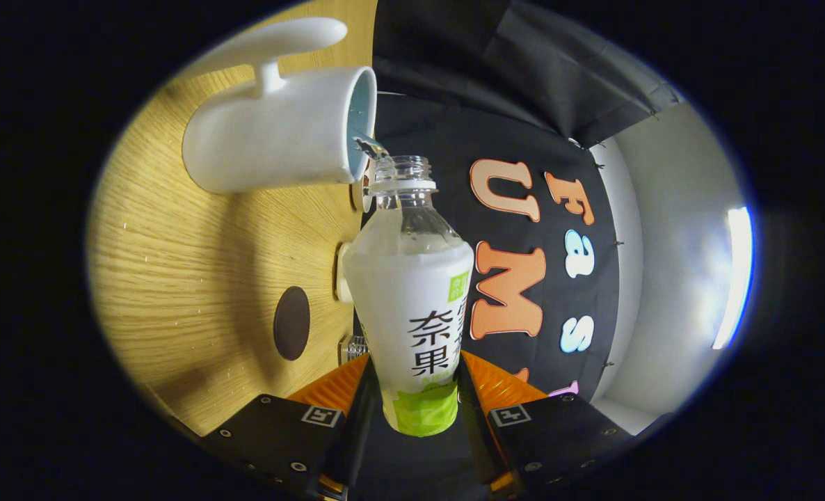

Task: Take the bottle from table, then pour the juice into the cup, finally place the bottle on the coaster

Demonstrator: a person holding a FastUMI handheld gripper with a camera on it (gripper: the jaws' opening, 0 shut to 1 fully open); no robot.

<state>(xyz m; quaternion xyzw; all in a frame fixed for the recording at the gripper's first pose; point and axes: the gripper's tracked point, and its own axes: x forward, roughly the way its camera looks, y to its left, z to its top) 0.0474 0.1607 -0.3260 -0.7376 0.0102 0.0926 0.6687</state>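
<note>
So the gripper (416, 390) has both fingers pinching the clear plastic bottle with the white and green label (412, 306) near its base, tipped over sideways. The bottle's open neck sits right at the rim of the white ceramic mug with a pale blue inside (280, 136), and a thin trickle of liquid runs across. The dark round coaster (291, 323) lies on the light wooden table (190, 271), just beside the bottle's body.

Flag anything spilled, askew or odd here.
Nothing stands out. The gripper is shut on the tipped bottle, its open mouth at the cup rim, pouring. No spill shows on the table; the coaster sits bare.
</note>
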